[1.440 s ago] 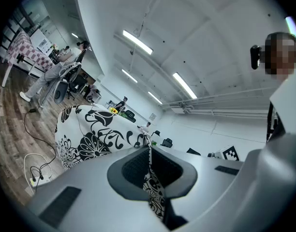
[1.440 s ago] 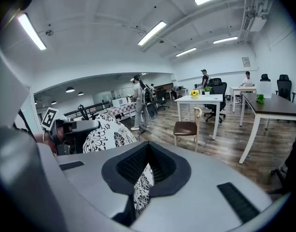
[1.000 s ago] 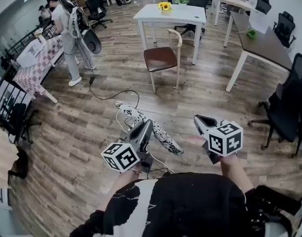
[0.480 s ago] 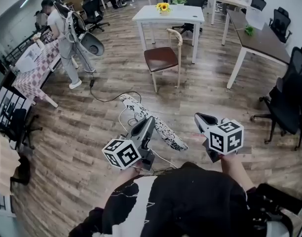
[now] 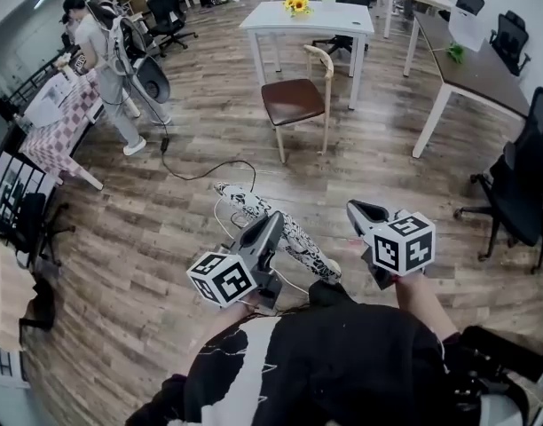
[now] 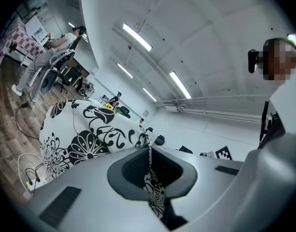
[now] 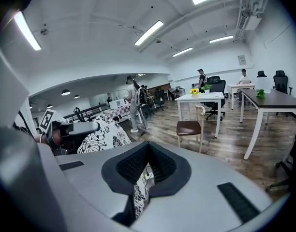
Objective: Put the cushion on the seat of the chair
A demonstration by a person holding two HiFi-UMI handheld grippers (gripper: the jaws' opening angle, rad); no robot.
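L hand-held gripper (image 5: 271,227) & R hand-held gripper (image 5: 357,209) are each pinching an edge of the floral cushion (image 5: 298,240), jaws nearly together. Vs 1 s ago they're drifting fwd slightly. Chair (image 5: 291,101) is still standing well apart, seat bare, so approach is probably continuing.

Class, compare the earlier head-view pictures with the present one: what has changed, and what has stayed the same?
Hardly anything. The left gripper and right gripper shifted only slightly with the cushion and remain shut on it. The person at the left edged toward the checkered table. The chair stays put, its seat bare.
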